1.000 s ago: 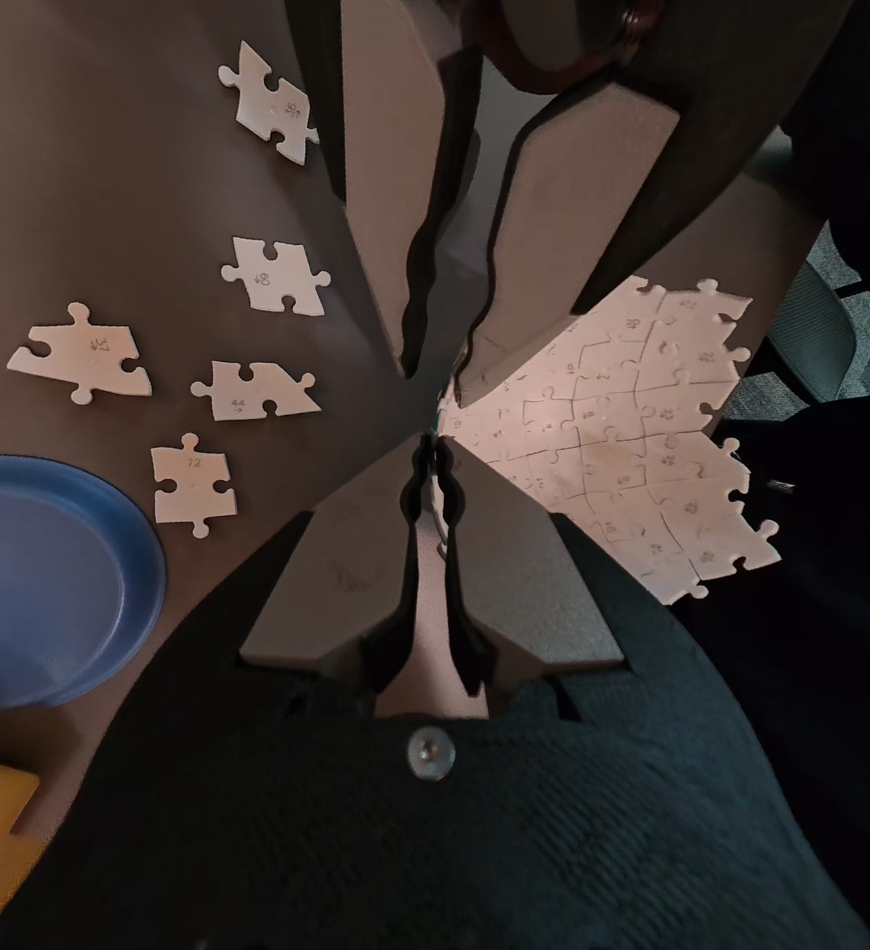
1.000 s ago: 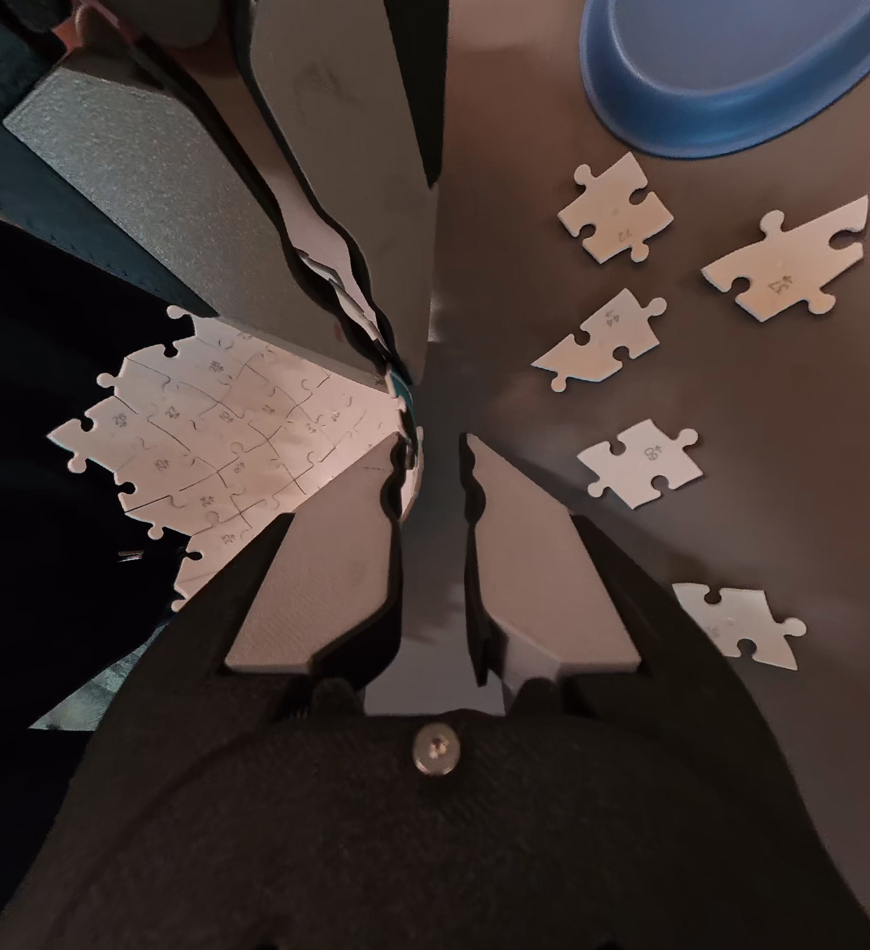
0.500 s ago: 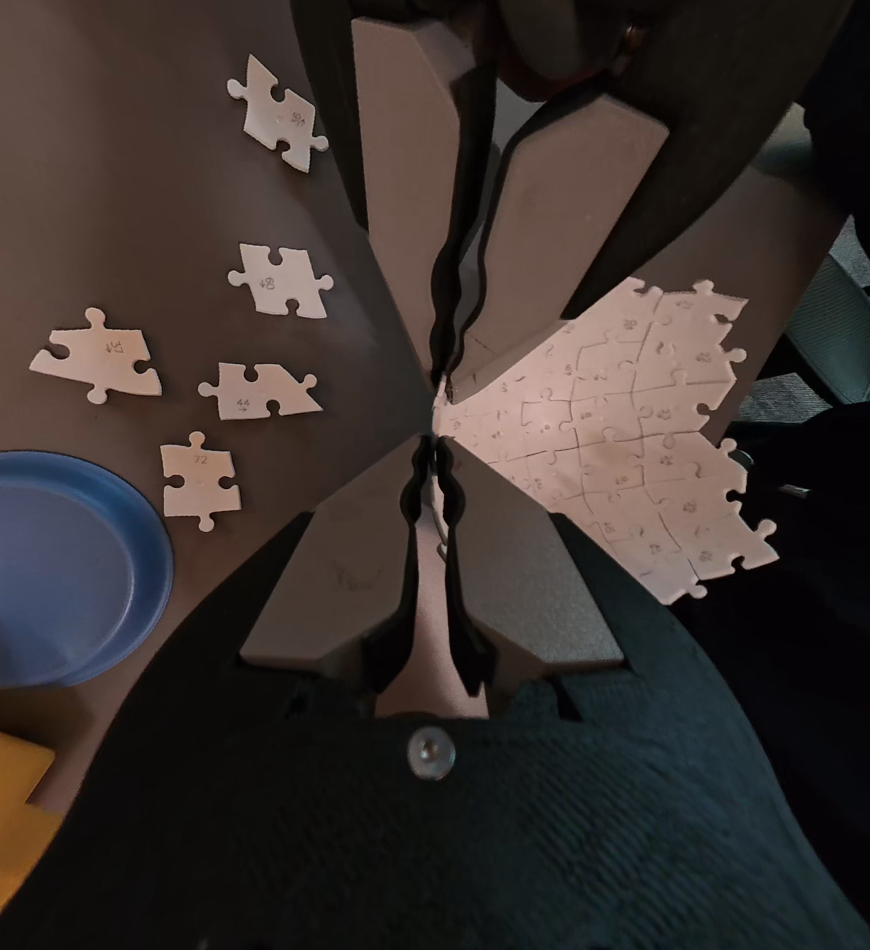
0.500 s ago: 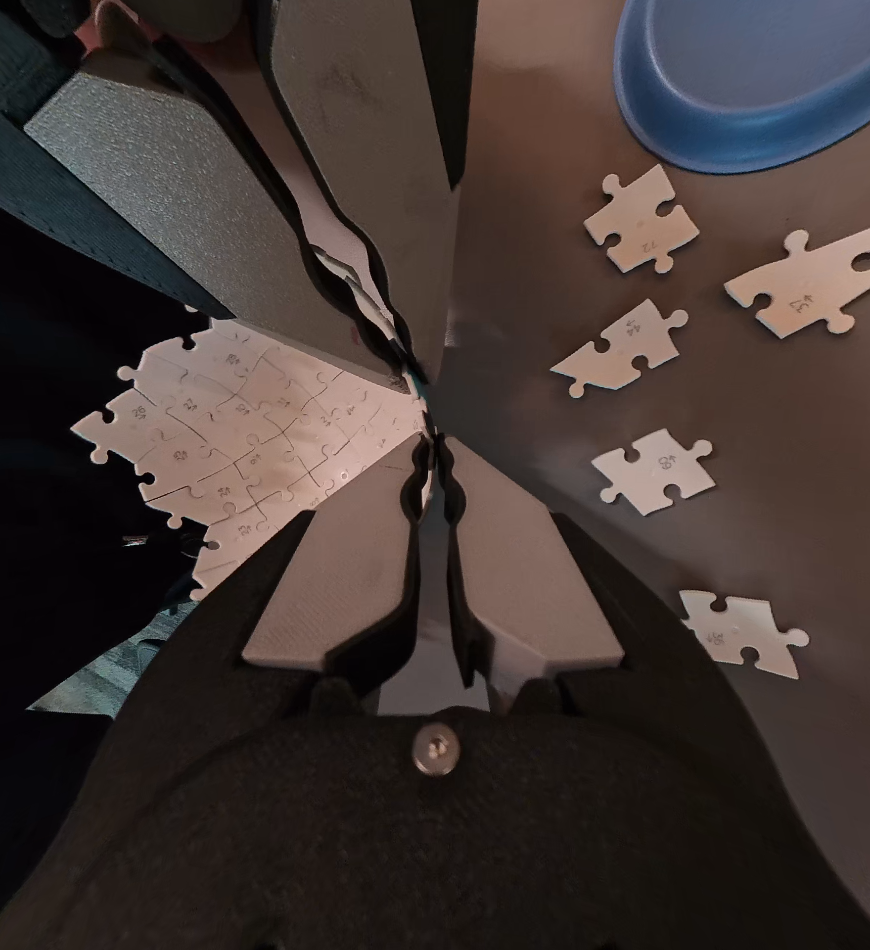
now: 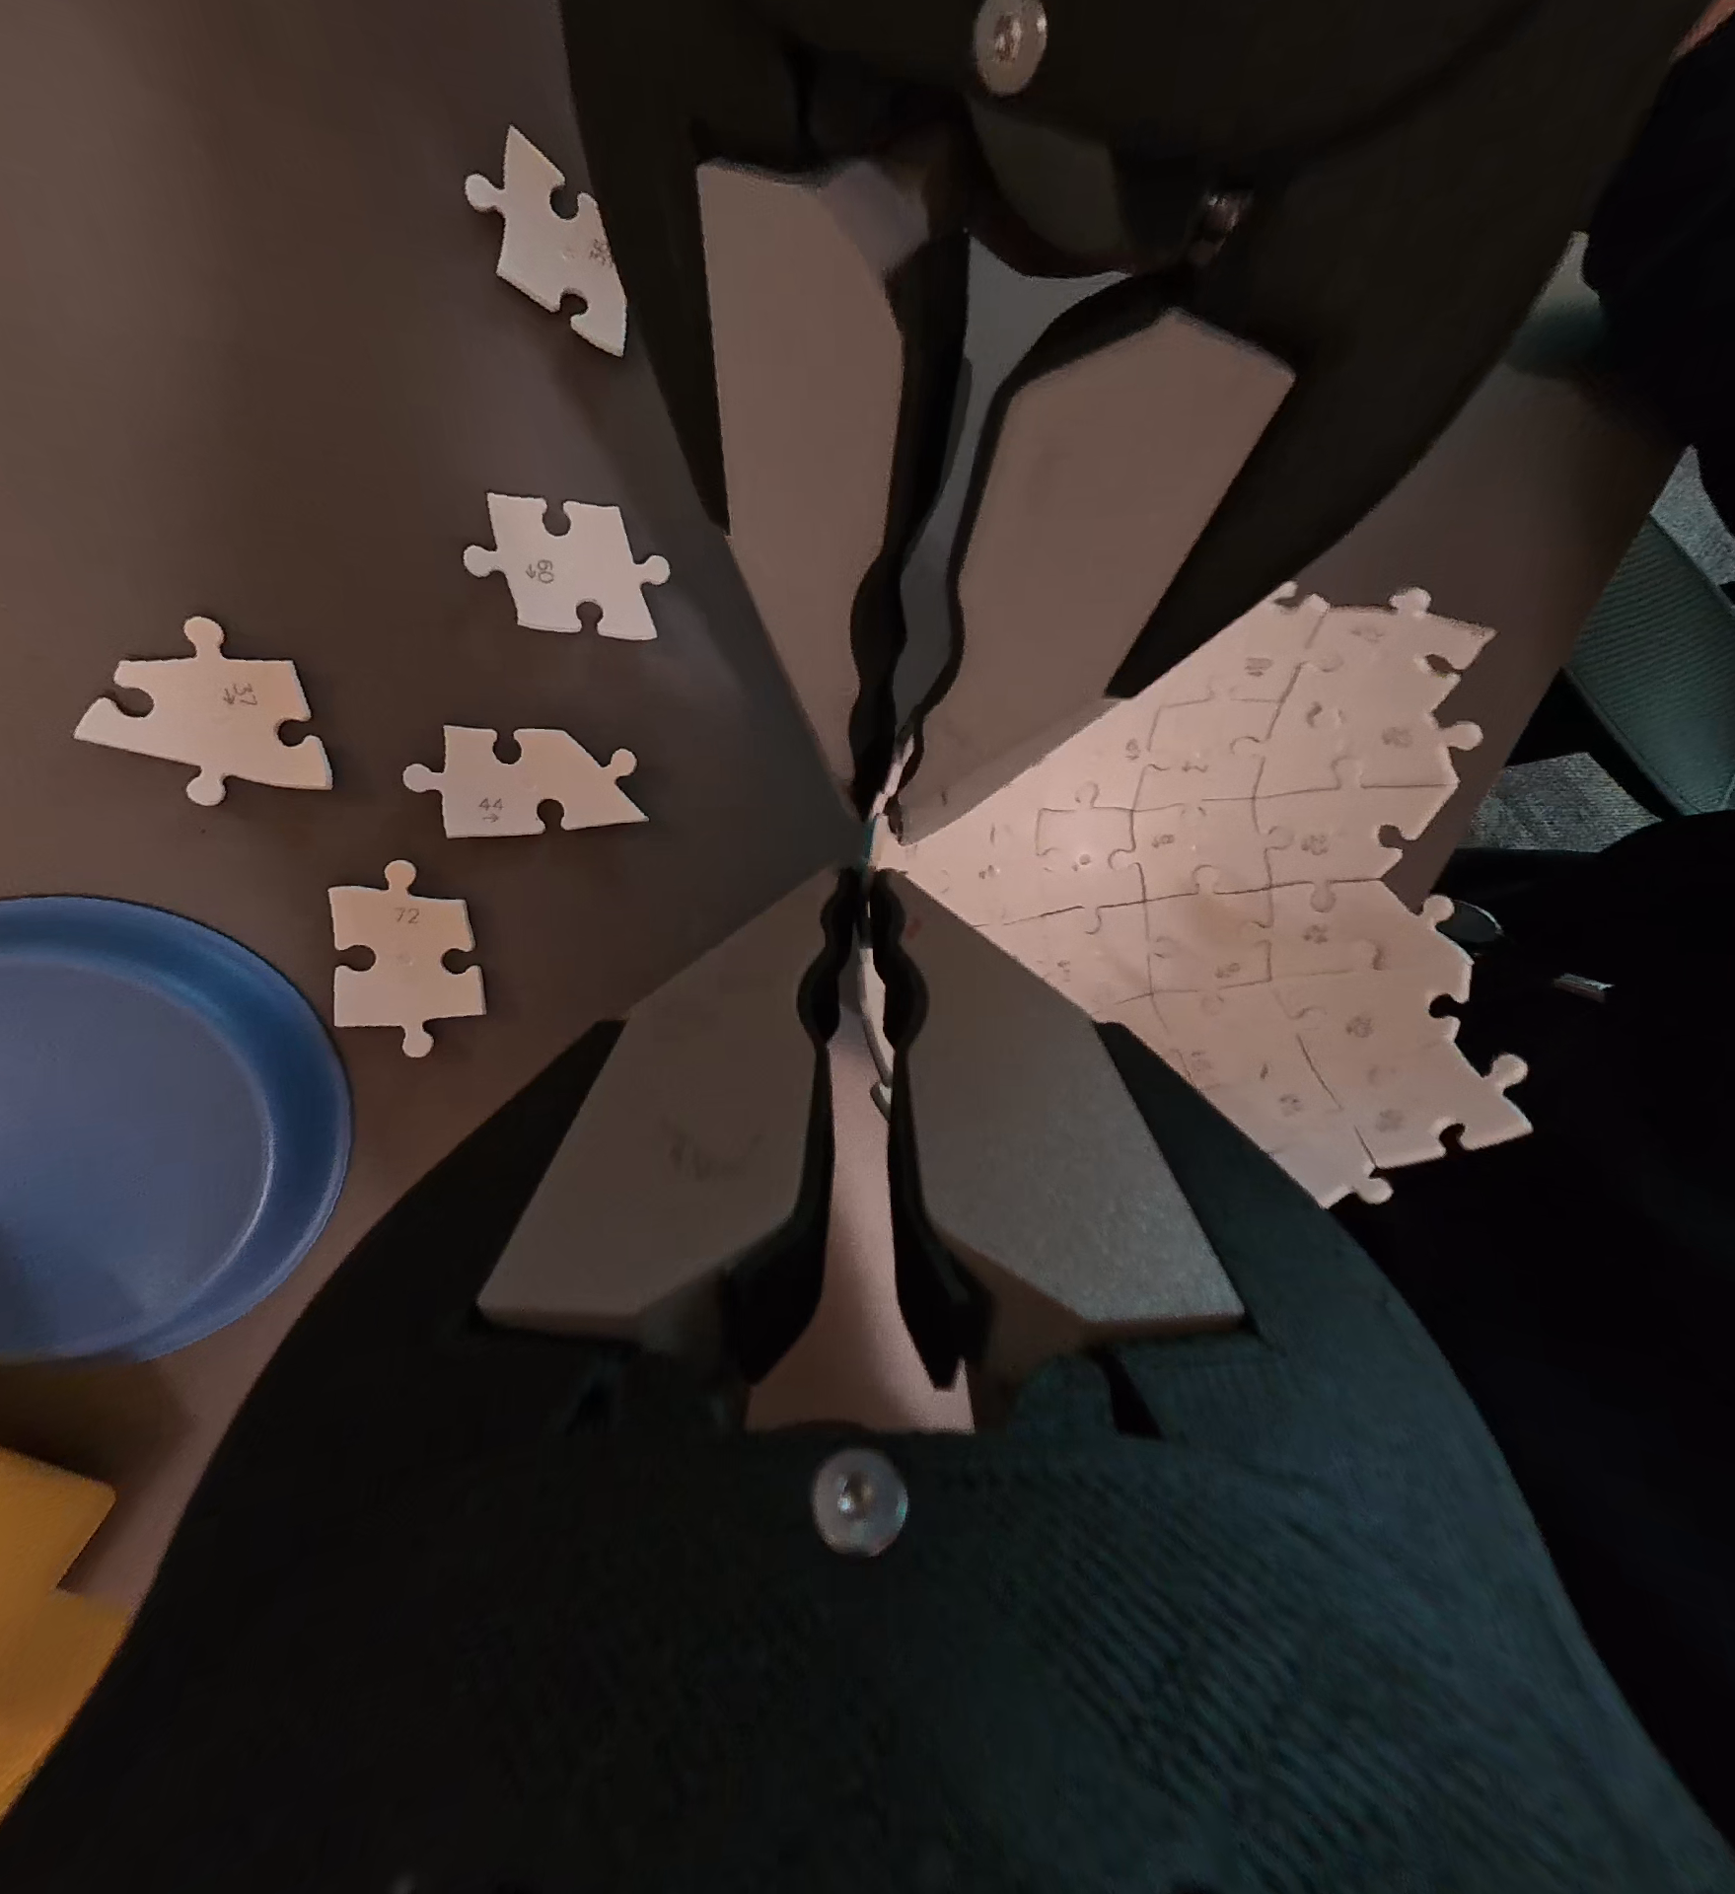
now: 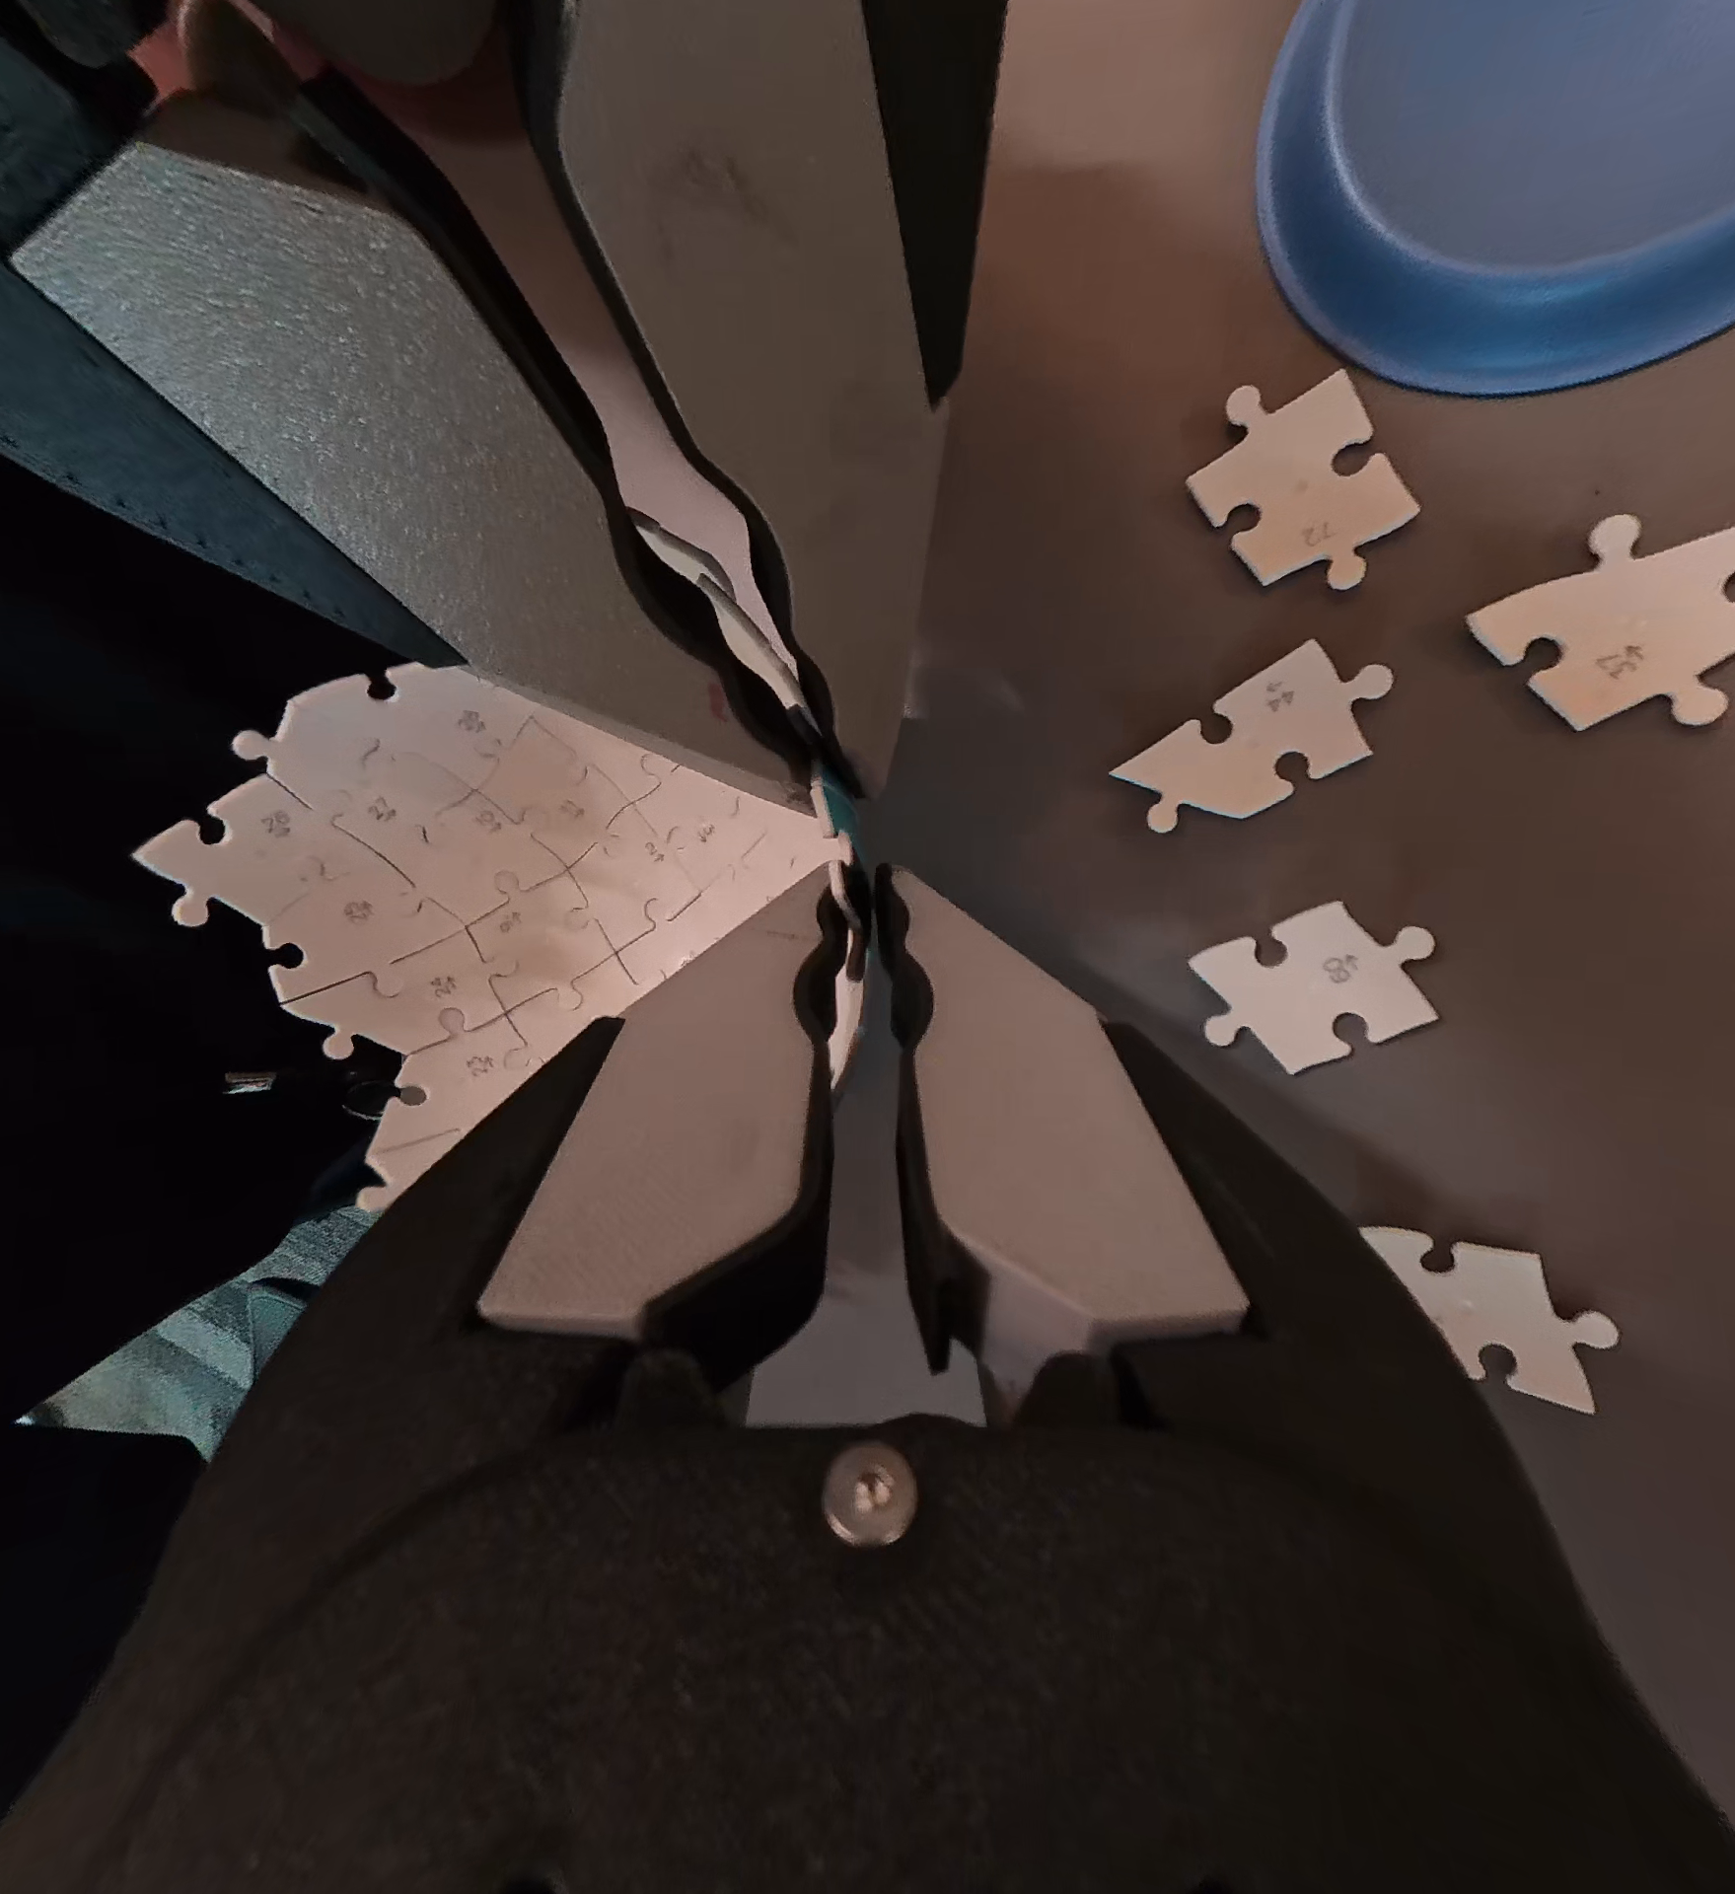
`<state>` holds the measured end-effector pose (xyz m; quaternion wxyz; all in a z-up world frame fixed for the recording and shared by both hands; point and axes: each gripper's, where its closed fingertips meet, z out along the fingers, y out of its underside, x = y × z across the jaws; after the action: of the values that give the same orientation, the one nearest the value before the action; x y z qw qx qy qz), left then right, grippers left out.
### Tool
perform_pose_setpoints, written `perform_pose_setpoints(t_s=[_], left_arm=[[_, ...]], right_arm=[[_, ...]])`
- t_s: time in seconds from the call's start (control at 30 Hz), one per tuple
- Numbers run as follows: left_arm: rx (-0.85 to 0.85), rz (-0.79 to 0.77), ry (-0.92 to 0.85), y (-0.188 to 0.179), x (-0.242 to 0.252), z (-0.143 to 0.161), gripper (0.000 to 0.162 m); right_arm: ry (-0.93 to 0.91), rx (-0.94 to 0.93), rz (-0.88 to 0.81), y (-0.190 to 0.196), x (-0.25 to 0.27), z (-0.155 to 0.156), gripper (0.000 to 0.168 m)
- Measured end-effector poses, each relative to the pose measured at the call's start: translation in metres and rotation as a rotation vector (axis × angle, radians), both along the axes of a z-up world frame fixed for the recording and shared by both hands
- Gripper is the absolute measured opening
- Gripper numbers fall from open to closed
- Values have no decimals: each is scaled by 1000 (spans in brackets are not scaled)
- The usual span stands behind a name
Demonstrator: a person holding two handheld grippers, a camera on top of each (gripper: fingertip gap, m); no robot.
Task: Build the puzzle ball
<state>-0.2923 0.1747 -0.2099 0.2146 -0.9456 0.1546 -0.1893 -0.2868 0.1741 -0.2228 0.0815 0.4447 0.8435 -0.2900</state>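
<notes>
From the left wrist view, the left gripper (image 5: pixel 865 883) pinches the edge of the part-built puzzle ball (image 5: pixel 1252 881), a curved sheet of joined pieces; five loose pieces (image 5: pixel 525 781) lie on the brown table (image 5: pixel 176 359) beside a blue plate (image 5: pixel 115 1127).

From the right wrist view, the right gripper (image 6: pixel 858 897) seems clamped on the same edge, though its tips crowd together. Dark room beyond.

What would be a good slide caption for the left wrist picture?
Two handheld grippers, left gripper and right gripper, pinch the assembled puzzle section tip to tip; five loose pieces and a blue plate wait on the table.
</notes>
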Motion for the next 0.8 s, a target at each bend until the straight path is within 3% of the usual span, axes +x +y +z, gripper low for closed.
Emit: perform_pose_setpoints(t_s=[0.8], left_arm=[[-13, 2, -29, -2, -3, -1, 0]], right_arm=[[-2, 3, -8, 2, 0, 1, 0]])
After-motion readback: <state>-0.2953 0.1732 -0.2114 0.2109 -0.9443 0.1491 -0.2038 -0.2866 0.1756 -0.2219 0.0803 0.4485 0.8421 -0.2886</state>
